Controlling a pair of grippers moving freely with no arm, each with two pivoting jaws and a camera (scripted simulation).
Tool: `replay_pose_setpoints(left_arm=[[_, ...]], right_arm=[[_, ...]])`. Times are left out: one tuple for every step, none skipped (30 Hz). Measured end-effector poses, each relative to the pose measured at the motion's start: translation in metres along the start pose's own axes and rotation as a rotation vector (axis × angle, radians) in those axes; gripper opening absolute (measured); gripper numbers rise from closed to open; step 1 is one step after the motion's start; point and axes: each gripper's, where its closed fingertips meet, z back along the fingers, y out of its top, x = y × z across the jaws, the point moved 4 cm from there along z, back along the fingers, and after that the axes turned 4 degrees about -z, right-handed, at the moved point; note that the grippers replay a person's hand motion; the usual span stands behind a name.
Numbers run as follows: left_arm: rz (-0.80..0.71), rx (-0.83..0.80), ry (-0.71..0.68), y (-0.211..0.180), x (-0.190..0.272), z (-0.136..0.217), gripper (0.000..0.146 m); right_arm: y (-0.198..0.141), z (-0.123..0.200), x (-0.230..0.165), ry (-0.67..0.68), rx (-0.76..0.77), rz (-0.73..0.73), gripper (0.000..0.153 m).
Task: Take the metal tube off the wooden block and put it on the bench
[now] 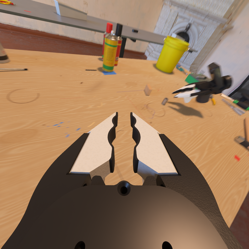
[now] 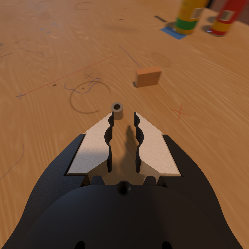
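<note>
The short metal tube (image 2: pixel 117 110) lies on the wooden bench (image 2: pixel 53 121), its open end facing me. It sits just past my right gripper's (image 2: pixel 124 113) left fingertip (image 2: pixel 112 114) and is not held. The right gripper is open and empty. The small wooden block (image 2: pixel 148 76) stands on the bench beyond the tube, apart from it, with nothing on it. In the left wrist view the tube (image 1: pixel 164 101) lies near the block (image 1: pixel 148 90), with the right gripper (image 1: pixel 175 94) close beside it. My left gripper (image 1: pixel 124 113) is open and empty above bare bench.
Spray cans (image 1: pixel 109 53) stand at the far middle of the bench, also shown in the right wrist view (image 2: pixel 187 17). A yellow bucket (image 1: pixel 171 53) stands at the far right. Tools and a green box (image 1: pixel 191 78) lie along the right edge. A grey shelf (image 1: pixel 80 22) runs behind.
</note>
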Motion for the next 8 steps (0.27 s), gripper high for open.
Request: replay_pose_setpoints(left_arm=[[-0.028, -0.024, 0.006, -0.001, -0.019, 0.007, 0.019], [-0.065, -0.038, 0.016, -0.002, -0.037, 0.015, 0.021], [-0.106, -0.046, 0.035, -0.004, -0.055, 0.021, 0.021], [-0.143, -0.050, 0.057, -0.006, -0.072, 0.027, 0.021], [-0.165, -0.054, 0.071, -0.009, -0.087, 0.030, 0.022], [-0.173, -0.061, 0.068, -0.011, -0.099, 0.031, 0.022], [-0.174, -0.068, 0.047, -0.013, -0.108, 0.030, 0.023], [-0.174, -0.076, 0.018, -0.014, -0.114, 0.028, 0.024]], right_arm=[[-0.003, 0.007, 0.000, -0.079, 0.017, -0.023, 0.030], [-0.004, 0.013, -0.002, -0.145, 0.052, -0.050, 0.030], [-0.004, 0.017, -0.005, -0.201, 0.105, -0.083, 0.030], [-0.002, 0.021, -0.010, -0.247, 0.171, -0.123, 0.029], [0.000, 0.025, -0.015, -0.289, 0.239, -0.157, 0.029], [0.002, 0.029, -0.019, -0.339, 0.305, -0.178, 0.029], [0.003, 0.032, -0.024, -0.401, 0.359, -0.186, 0.029], [0.003, 0.035, -0.028, -0.467, 0.396, -0.185, 0.029]])
